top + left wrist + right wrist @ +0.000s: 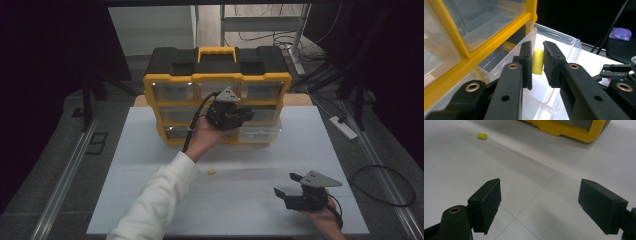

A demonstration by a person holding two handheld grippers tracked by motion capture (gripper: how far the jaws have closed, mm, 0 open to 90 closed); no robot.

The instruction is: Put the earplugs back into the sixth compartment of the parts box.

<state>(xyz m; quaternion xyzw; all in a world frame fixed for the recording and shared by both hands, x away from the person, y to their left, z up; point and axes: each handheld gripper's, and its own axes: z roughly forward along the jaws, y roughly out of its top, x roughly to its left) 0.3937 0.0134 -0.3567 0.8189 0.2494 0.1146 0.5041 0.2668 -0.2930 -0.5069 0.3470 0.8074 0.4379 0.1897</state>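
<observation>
Nearest the person, the right gripper (pixel 295 189) is held wide apart and empty over the white table (pixel 150 200), one small yellow piece (pixel 212 172) is left lying mid-table, and farther off another yellow piece (pixel 538 61) is seemingly pinched by the left gripper (pixel 537 62) above the pulled-out clear drawer (pixel 571 43) of the yellow organizer (pixel 170 82), not yet dropped in.

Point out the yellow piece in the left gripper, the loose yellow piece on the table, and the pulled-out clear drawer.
held yellow piece (pixel 538 61), left gripper view, its middle
loose yellow piece (pixel 482 136), right gripper view, its side
clear drawer (pixel 571 40), left gripper view, far rim
</observation>
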